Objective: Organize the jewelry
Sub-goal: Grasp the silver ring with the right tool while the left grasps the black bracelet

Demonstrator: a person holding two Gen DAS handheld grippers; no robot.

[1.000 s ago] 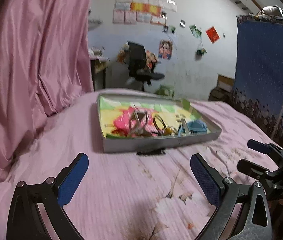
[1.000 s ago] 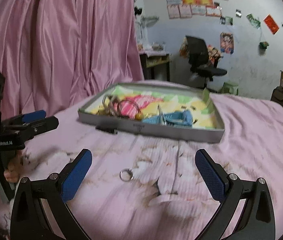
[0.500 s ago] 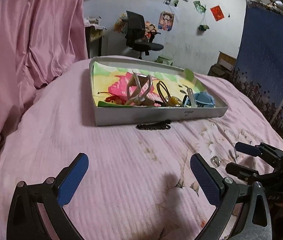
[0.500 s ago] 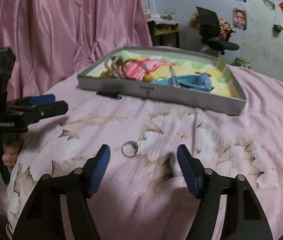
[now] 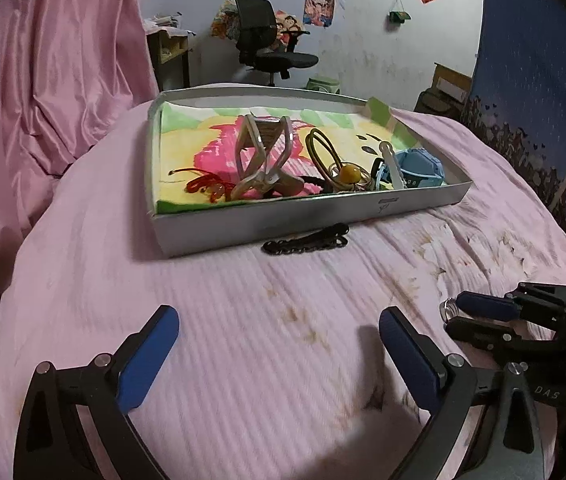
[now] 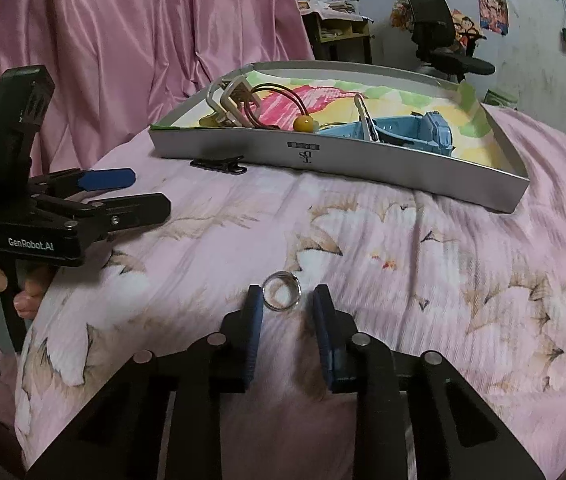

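Pink bedspread (image 6: 423, 248), left to right: left gripper (image 5: 279, 344) hovers low over bare fabric, fingers spread wide, holding nothing. Black clip (image 5: 307, 242) lies touching the front wall of the tray (image 5: 303, 216), still outside it. Right gripper (image 6: 287, 300) has dropped to the bed and narrowed from wide open a second ago to a small gap, blue pads (image 6: 254, 312) bracketing the ring (image 6: 282, 291). Pads look just apart from the ring, so not gripped yet (left view is ambiguous on contact). Ring sits flat on the bed, well short of the tray. Judgement: pinch is imminent, then lift into the tray; thin ring may slip.
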